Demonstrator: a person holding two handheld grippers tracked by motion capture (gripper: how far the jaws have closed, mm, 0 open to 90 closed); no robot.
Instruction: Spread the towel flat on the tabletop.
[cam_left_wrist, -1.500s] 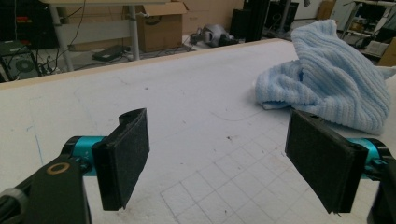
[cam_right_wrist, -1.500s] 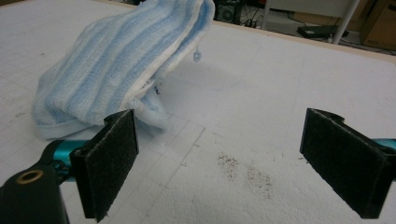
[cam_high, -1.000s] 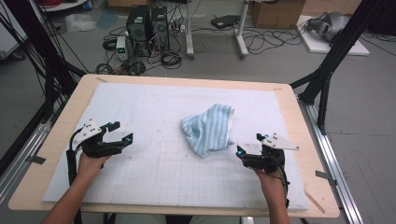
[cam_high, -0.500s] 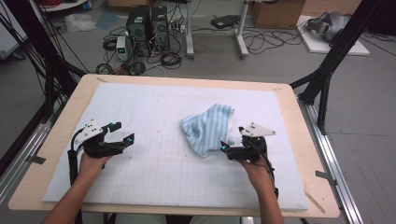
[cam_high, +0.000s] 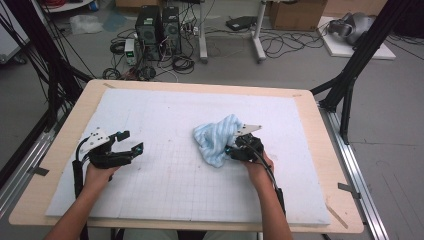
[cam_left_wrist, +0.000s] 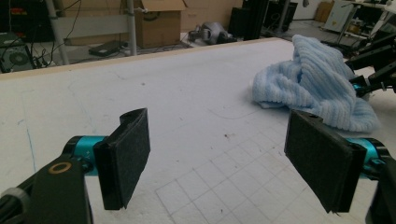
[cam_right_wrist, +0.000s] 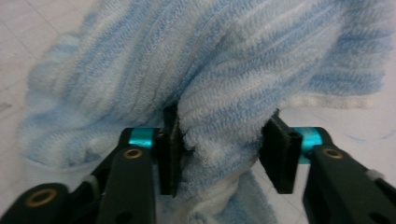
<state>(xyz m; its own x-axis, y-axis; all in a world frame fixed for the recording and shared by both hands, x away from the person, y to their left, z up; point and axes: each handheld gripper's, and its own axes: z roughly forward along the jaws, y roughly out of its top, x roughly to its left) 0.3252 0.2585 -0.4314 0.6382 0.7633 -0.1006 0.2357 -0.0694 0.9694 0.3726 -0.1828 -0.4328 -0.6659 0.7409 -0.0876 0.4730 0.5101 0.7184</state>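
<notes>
A crumpled light-blue striped towel (cam_high: 215, 140) lies a little right of the middle of the white gridded mat (cam_high: 165, 115). My right gripper (cam_high: 231, 150) reaches into the towel's right side from the near side. In the right gripper view its jaws have just been closing, and a thick fold of the towel (cam_right_wrist: 224, 70) fills the gap of the right gripper (cam_right_wrist: 223, 149), with both pads against the cloth. My left gripper (cam_high: 131, 141) rests low over the mat at the left, well apart from the towel. Its jaws stand wide with nothing between them (cam_left_wrist: 229, 163), and the towel (cam_left_wrist: 317, 84) lies ahead to its right.
The mat covers a wooden tabletop (cam_high: 310, 100) with bare margins. Black frame posts (cam_high: 350, 85) stand at both sides. Beyond the far edge, computer towers (cam_high: 160, 25), cables and cardboard boxes (cam_high: 295, 12) sit on the floor.
My right gripper slid left from the mat's right part into the towel, and its jaws narrowed around a fold. The left gripper kept still.
</notes>
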